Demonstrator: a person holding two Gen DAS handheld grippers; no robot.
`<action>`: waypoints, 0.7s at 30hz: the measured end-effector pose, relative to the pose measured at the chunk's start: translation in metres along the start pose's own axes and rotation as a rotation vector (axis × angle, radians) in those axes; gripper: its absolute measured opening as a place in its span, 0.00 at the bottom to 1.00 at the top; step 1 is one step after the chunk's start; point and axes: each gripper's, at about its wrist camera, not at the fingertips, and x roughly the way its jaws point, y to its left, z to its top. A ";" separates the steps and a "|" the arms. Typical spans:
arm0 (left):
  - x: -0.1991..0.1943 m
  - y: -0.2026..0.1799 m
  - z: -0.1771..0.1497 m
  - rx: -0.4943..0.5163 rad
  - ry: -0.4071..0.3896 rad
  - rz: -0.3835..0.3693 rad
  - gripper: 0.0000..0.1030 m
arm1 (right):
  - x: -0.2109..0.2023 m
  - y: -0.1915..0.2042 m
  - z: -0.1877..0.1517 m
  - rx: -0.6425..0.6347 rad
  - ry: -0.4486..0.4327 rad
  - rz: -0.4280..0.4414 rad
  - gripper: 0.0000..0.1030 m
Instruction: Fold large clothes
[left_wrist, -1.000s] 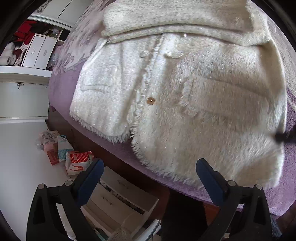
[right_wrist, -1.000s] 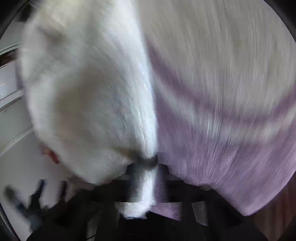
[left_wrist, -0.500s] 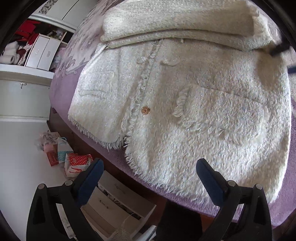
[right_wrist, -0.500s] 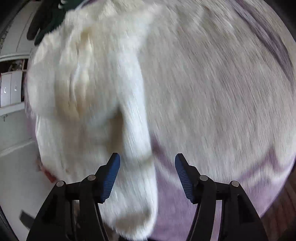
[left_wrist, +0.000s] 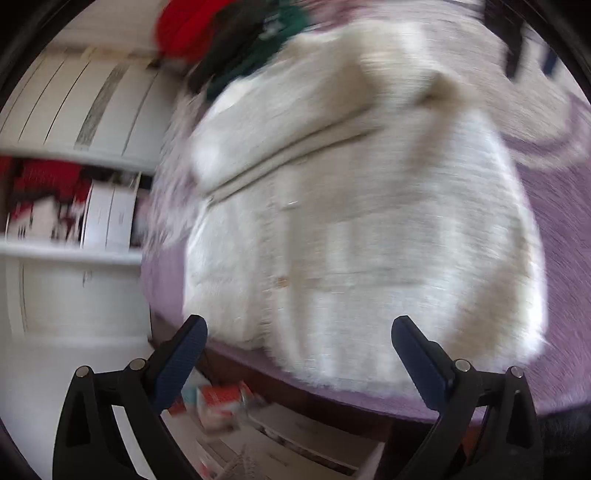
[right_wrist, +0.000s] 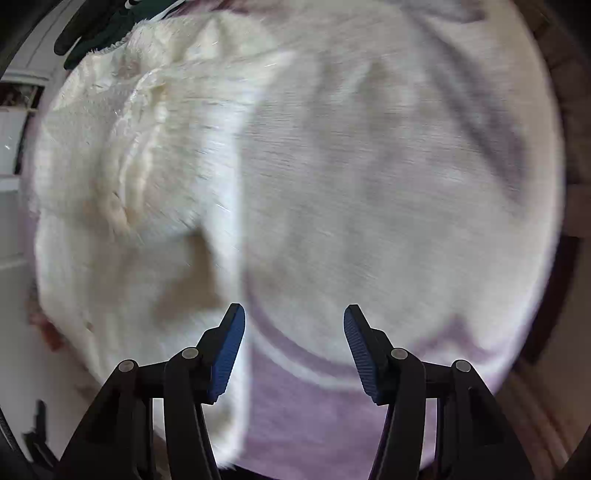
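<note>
A cream fuzzy jacket (left_wrist: 351, 229) lies folded on a purple bedspread (left_wrist: 561, 295), its hem toward the bed's near edge; the view is motion-blurred. My left gripper (left_wrist: 297, 354) is open and empty, hovering just short of the hem. In the right wrist view the same jacket (right_wrist: 147, 184) fills the left half, over the pale purple-patterned bedspread (right_wrist: 314, 406). My right gripper (right_wrist: 293, 347) is open and empty above the jacket's right edge. It also shows as a dark shape at the top right of the left wrist view (left_wrist: 517, 51).
Red and dark green clothes (left_wrist: 236, 40) lie on the bed beyond the jacket. White shelves and a wardrobe (left_wrist: 66, 184) stand at left. Boxes and packages (left_wrist: 221, 402) sit on the floor below the bed edge.
My right gripper has let go of the jacket edge and opened, then pulled back. My left gripper has swung upward toward the jacket, staying open.
</note>
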 end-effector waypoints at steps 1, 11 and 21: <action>-0.010 -0.021 -0.001 0.046 -0.015 -0.015 1.00 | -0.006 -0.013 -0.009 0.029 0.008 -0.007 0.56; -0.005 -0.132 0.008 0.181 0.023 -0.076 1.00 | -0.027 -0.137 -0.044 0.334 0.011 -0.017 0.56; 0.039 -0.084 0.038 0.059 -0.041 0.142 0.98 | 0.005 -0.082 -0.004 0.282 -0.004 0.075 0.56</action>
